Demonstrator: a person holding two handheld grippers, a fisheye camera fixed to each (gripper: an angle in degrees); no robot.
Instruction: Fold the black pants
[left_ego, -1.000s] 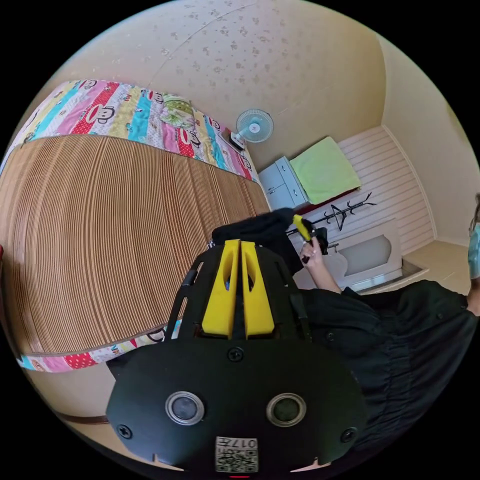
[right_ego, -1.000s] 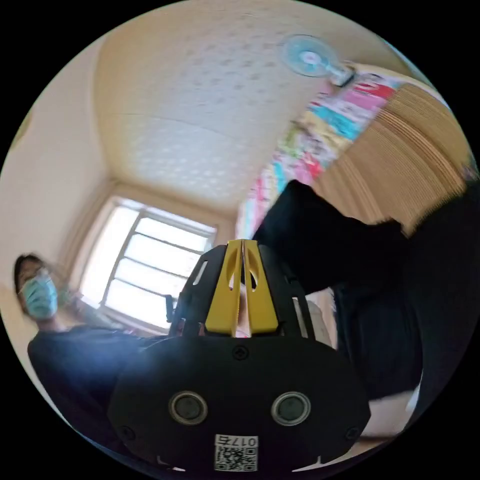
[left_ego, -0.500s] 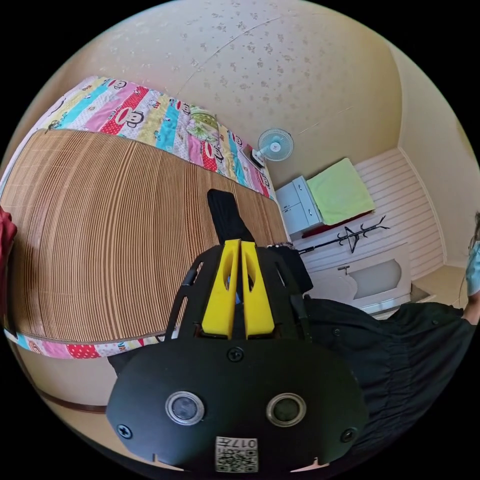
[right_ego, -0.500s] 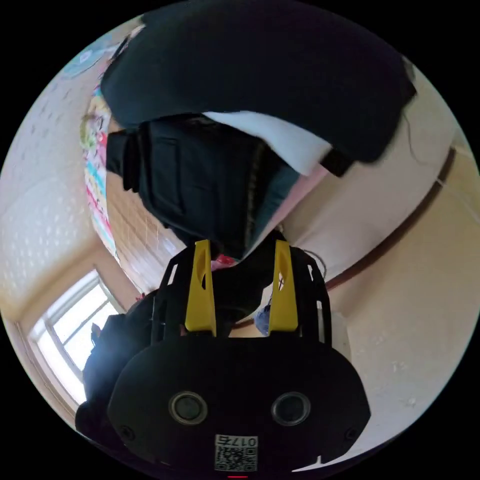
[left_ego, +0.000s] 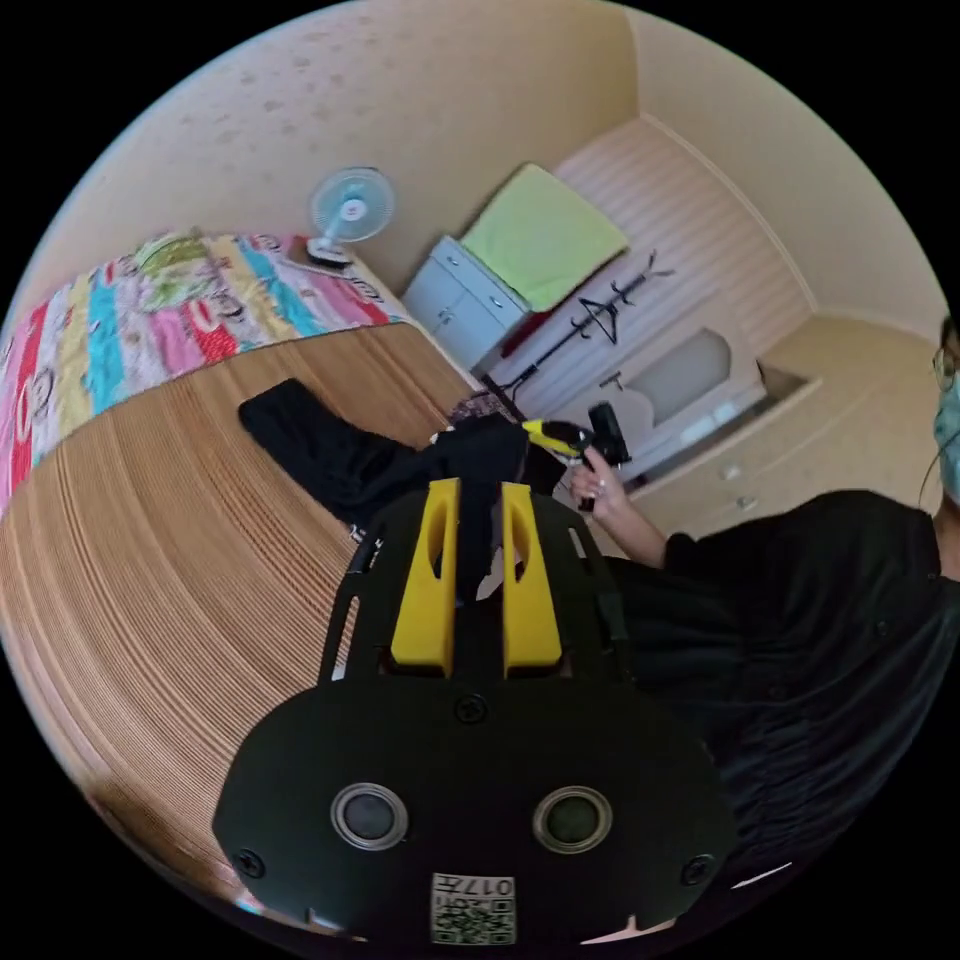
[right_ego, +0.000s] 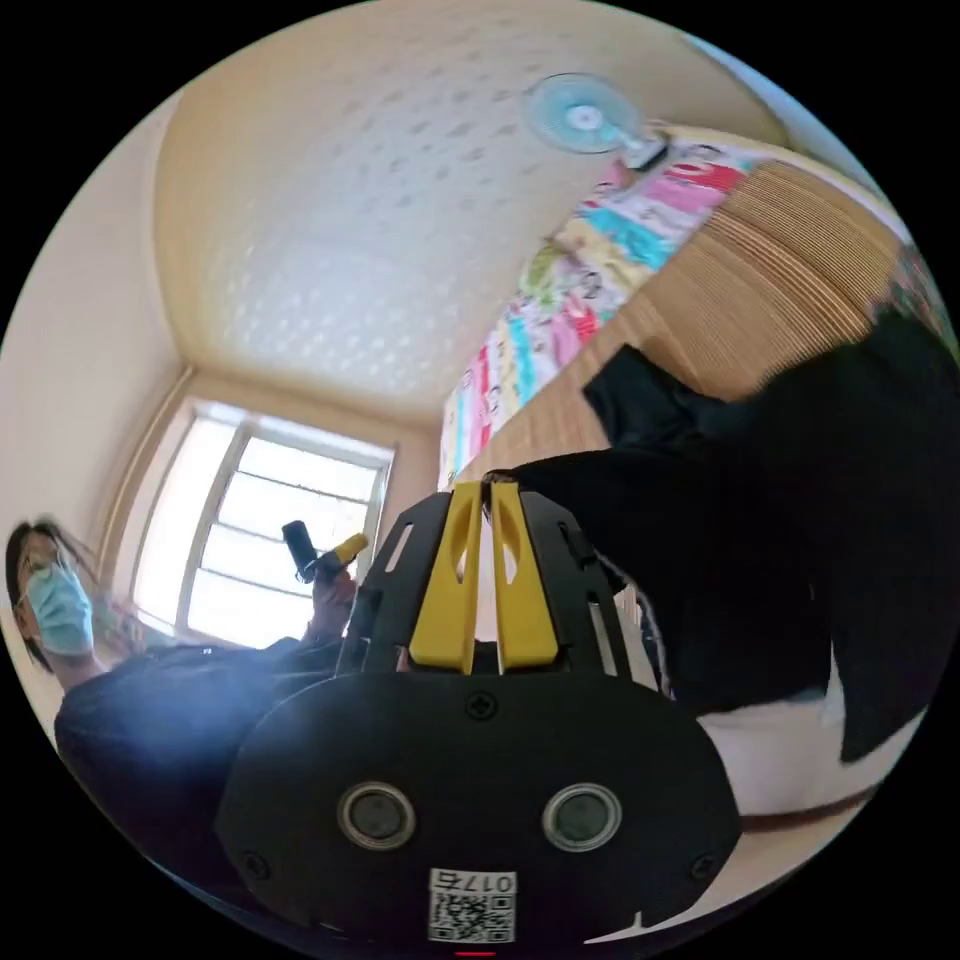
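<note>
The black pants (left_ego: 330, 450) lie bunched on the bamboo mat (left_ego: 180, 560), with one leg stretched toward the colourful quilt. My left gripper (left_ego: 479, 492) has its yellow jaws a little apart, with a strip of the black cloth pinched between them. Just beyond, a hand holds my right gripper (left_ego: 540, 430) against the raised edge of the pants. In the right gripper view my right gripper (right_ego: 481, 488) is shut on an edge of the pants (right_ego: 760, 520), which hang off to the right. The left gripper (right_ego: 345, 548) shows in a hand before the window.
The striped quilt (left_ego: 150, 310) covers the bed's far end, with a small fan (left_ego: 348, 210) behind it. A grey cabinet (left_ego: 455, 300) with a green cloth and a coat rack (left_ego: 600, 315) stand by the wall. The person in black (left_ego: 800, 620) is close on the right.
Half a second ago the right gripper was open over the pants; now it is shut on their edge and lifted. The left jaws stand slightly wider. Both cameras have swung.
</note>
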